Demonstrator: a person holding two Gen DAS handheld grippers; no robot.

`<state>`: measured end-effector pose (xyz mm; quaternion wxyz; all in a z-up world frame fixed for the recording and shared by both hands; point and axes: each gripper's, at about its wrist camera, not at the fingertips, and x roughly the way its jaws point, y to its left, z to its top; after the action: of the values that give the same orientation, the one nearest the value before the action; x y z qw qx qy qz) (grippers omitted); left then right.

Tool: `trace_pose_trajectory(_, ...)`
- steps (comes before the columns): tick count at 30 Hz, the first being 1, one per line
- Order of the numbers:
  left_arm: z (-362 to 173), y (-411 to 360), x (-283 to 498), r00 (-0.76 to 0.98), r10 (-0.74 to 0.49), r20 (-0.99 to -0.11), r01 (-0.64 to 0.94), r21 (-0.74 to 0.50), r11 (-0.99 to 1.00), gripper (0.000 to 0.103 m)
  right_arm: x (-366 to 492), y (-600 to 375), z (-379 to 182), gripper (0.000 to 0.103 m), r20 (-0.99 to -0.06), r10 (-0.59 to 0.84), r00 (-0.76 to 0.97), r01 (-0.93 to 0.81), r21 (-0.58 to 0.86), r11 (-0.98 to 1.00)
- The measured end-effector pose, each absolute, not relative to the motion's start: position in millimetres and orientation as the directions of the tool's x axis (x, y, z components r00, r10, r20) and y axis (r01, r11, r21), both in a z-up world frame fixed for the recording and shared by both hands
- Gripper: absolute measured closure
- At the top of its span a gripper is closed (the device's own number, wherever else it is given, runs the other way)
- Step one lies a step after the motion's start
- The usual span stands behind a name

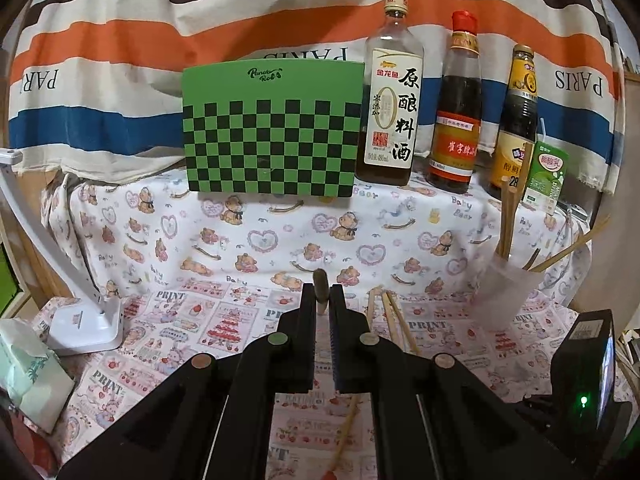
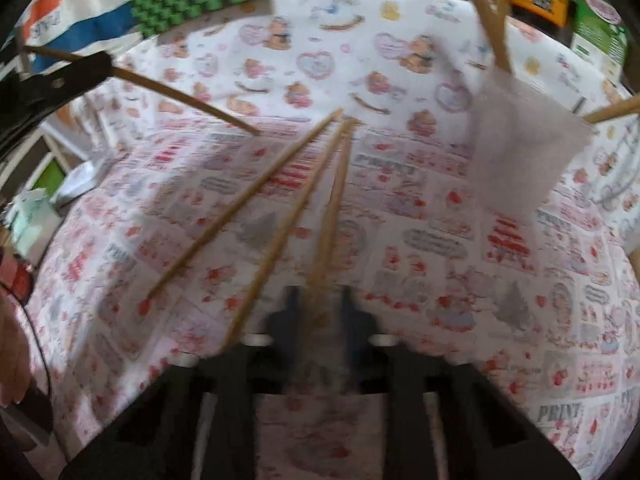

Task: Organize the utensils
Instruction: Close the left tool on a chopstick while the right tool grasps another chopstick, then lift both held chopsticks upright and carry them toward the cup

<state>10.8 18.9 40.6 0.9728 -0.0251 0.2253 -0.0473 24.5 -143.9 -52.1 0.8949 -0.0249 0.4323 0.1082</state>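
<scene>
Left gripper (image 1: 321, 294) clamped on chopstick (image 2: 188, 98); right gripper (image 2: 320, 308) pinched on nearest loose chopstick (image 2: 330, 224), two others (image 2: 244, 204) beside it on cloth (image 2: 440, 280); frame blurred; lift level, tip into frosted cup (image 2: 524, 160) without knocking it

Green-and-black checkered board (image 1: 272, 132) stands upright at back, vs striped orange/blue/white cloth (image 1: 120, 40). To its right, in a row: clear glass cooking-wine bottle w/ white label (image 1: 390, 108), dark sauce bottle w/ red cap (image 1: 458, 112), dark bottle w/ yellow label (image 1: 516, 120), small green-white drink carton (image 1: 546, 178). White lamp base (image 1: 86, 320) and pale-green tissue pack (image 1: 28, 376) at left. Bear-print tablecloth (image 1: 240, 236) underneath.
</scene>
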Motion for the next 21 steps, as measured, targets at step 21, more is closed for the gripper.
trace_pose_trajectory(21,50,11,-4,0.926,-0.133,-0.353,0.119,-0.060,0.991,0.098,-22,-219,30,0.096,-0.327,0.204,0.923,-0.108,0.290,0.951)
